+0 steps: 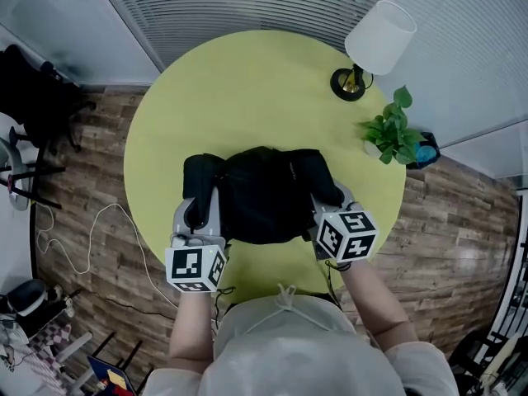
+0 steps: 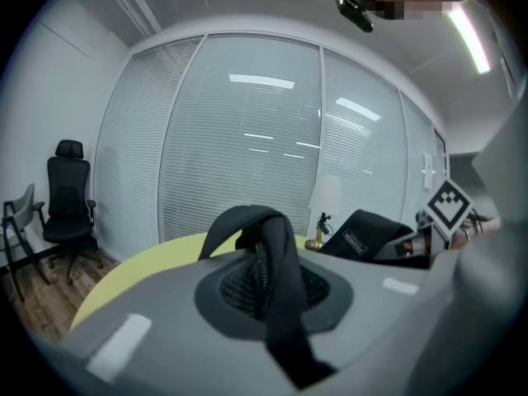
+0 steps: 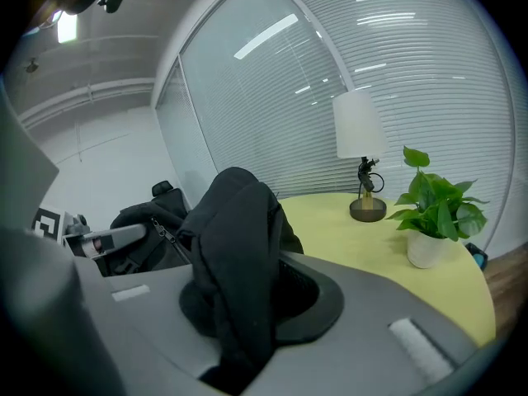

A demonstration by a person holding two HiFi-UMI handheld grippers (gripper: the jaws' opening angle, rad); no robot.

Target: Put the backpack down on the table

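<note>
A black backpack [image 1: 264, 192] lies on the near half of the round yellow-green table [image 1: 247, 81]. My left gripper [image 1: 198, 211] holds its left side and my right gripper [image 1: 330, 205] holds its right side. In the left gripper view a black shoulder strap [image 2: 276, 262] arches up from between the jaws, which are shut on it, with the backpack's body [image 2: 363, 236] off to the right. In the right gripper view a thick fold of black strap [image 3: 235, 246] stands pinched between the jaws, and the rest of the backpack [image 3: 140, 221] is at the left.
A white-shaded lamp [image 1: 375, 44] and a small potted plant [image 1: 394, 130] stand at the table's far right rim. A black office chair [image 1: 33, 97] and a white cable [image 1: 91, 238] are on the wooden floor at the left. Blinds cover the windows behind the table.
</note>
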